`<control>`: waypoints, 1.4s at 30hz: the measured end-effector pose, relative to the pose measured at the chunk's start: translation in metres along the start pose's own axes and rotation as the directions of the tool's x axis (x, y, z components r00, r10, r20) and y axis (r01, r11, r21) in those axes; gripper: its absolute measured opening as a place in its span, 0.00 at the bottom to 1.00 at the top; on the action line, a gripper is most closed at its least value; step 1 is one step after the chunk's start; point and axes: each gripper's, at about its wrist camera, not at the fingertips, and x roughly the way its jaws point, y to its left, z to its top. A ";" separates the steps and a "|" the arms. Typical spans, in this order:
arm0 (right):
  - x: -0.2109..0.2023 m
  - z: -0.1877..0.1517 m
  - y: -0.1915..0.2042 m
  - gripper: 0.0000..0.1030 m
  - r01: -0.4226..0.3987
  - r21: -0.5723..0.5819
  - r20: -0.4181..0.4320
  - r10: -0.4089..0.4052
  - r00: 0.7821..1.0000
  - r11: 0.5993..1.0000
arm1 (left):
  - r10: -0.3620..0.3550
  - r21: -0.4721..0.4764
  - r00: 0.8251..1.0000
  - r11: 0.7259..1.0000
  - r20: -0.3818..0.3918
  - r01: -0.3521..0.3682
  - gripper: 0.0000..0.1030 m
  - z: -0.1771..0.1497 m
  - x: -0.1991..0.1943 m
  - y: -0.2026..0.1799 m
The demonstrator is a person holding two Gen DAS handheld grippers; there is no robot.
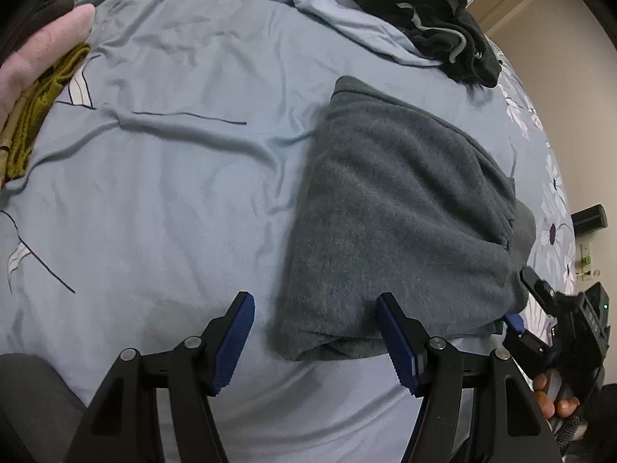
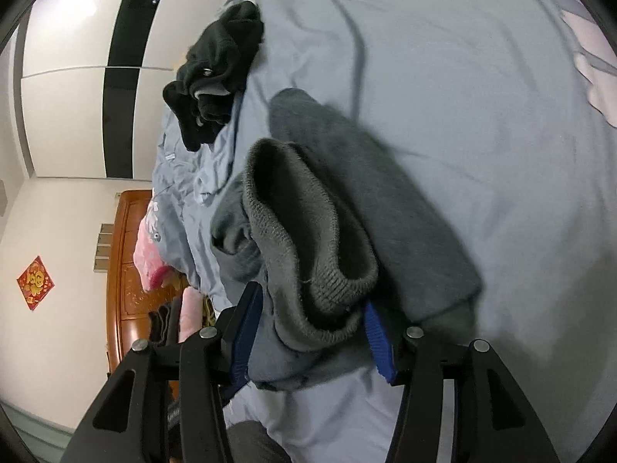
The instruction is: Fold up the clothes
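Folded into a thick rectangle, the grey sweater (image 1: 401, 208) lies on the blue bedsheet (image 1: 173, 193), kept toward one side, likely to leave bare sheet for the next garment. Ribbed hem (image 2: 308, 254) bunched and standing up at the near edge, not yet laid flat, so the fold looks nearly done but untidy there. Further off, a black hoodie (image 1: 424, 19) heaped on a pale blue shirt (image 1: 339, 11), apparently waiting their turn. Mustard knit (image 1: 42, 108) at the far edge of the left view, beside a bare hand (image 1: 42, 50). Left claw (image 1: 314, 343) hovering above the sweater's near corner, spread wide, gripping nothing, pads clear of the cloth. Right claw (image 2: 308, 332) about half spread, the hem's bulge sitting between its blue pads (image 2: 376, 335); cloth crowding them, yet no real pinch visible, so judged as let go, with the fabric merely resting in the gap. Slumping of that hem when the claw withdraws seems the risk.
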 end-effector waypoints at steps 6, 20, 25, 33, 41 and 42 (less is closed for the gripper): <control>-0.003 0.000 0.007 0.27 0.016 0.008 0.044 -0.016 0.999 1.000 | -0.004 -0.010 1.000 1.000 0.014 0.005 0.67 0.000 -0.007 0.004; -0.038 0.015 -0.009 0.17 0.116 -0.058 0.088 -0.111 0.990 0.992 | -0.048 0.052 0.999 0.997 0.000 0.048 0.69 -0.003 -0.004 -0.008; -0.036 0.017 -0.008 0.23 0.127 -0.073 0.073 -0.121 0.990 0.989 | -0.063 0.027 0.998 0.998 -0.012 0.063 0.70 -0.002 -0.002 -0.001; -0.072 0.023 0.022 0.26 0.222 -0.203 0.148 -0.194 0.970 0.954 | -0.073 0.149 0.993 0.987 0.095 0.058 0.70 0.021 -0.037 -0.022; -0.030 0.031 0.057 0.26 0.200 -0.334 0.082 -0.183 0.980 0.921 | -0.117 0.358 0.991 0.930 0.071 0.084 0.70 0.037 -0.014 -0.079; -0.027 0.032 0.052 0.26 0.221 -0.325 0.083 -0.205 0.975 0.920 | -0.122 0.370 0.991 0.925 0.058 0.092 0.70 0.035 -0.010 -0.081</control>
